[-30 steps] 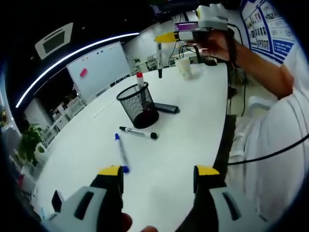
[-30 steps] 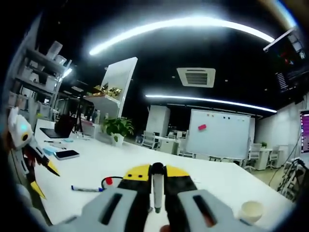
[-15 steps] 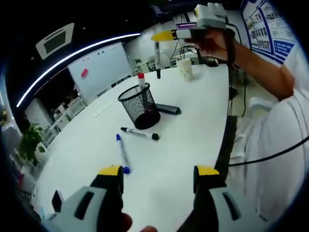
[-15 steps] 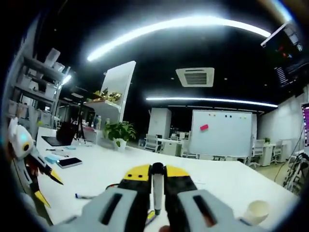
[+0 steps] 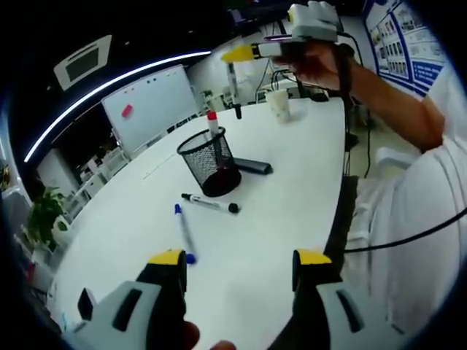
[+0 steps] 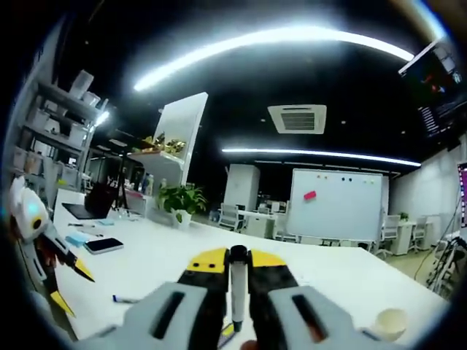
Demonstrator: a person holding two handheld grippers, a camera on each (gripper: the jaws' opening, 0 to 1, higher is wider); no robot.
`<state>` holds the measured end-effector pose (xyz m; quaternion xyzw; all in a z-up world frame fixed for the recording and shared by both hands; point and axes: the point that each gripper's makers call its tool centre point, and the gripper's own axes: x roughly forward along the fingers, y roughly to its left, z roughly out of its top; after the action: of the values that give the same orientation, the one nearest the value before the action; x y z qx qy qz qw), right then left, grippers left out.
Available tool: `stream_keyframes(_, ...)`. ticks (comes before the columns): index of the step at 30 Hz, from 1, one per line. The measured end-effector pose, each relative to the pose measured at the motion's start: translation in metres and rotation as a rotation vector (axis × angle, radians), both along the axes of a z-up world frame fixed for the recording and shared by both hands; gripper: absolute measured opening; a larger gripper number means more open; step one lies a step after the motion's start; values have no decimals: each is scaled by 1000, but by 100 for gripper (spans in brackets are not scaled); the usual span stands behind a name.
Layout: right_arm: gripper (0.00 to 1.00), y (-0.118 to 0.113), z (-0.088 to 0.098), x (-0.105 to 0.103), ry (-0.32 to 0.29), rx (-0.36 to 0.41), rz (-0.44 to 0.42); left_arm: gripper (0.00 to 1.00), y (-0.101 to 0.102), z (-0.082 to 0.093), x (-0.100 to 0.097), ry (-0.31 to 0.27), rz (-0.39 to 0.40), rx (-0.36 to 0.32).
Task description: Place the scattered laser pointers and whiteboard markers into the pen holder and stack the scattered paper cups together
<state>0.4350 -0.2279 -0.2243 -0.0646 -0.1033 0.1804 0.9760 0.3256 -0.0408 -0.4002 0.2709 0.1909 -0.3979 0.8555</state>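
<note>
A black mesh pen holder stands mid-table with a red-capped marker upright in it. Flat on the white table lie a black marker and a blue marker, both in front of the holder. A dark laser pointer lies beside the holder, and a paper cup stands farther back. My left gripper is open and holds nothing, low over the near table. My right gripper, held up high beyond the holder, is shut on a marker that hangs down. In the right gripper view that gripper clamps the marker.
The person's arm reaches in from the right, above the table's right edge. A phone, a laptop and a potted plant sit at the far end. A paper cup stands low right. A whiteboard stands behind the table.
My right gripper with its marker has shifted slightly left and a little higher in the left gripper view, closer to above the pen holder. The left gripper has stayed put.
</note>
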Motion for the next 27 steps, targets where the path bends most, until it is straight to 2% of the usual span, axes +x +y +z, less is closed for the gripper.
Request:
stream_keyframes(9, 10, 0, 9, 3, -12, 13, -8, 59, -1, 2, 1, -4, -5, -10)
stream_keyframes(12, 10, 4, 8, 4, 4, 10, 5, 59, -1, 2, 0, -4, -9, -6)
stream_keyframes(25, 10, 17, 24, 1, -34, -5, 30, 59, 0, 2, 2, -7, -7, -5)
stream_keyframes(27, 10, 16, 25, 0, -23, 9, 38, 59, 0, 5, 2, -15, -5, -8)
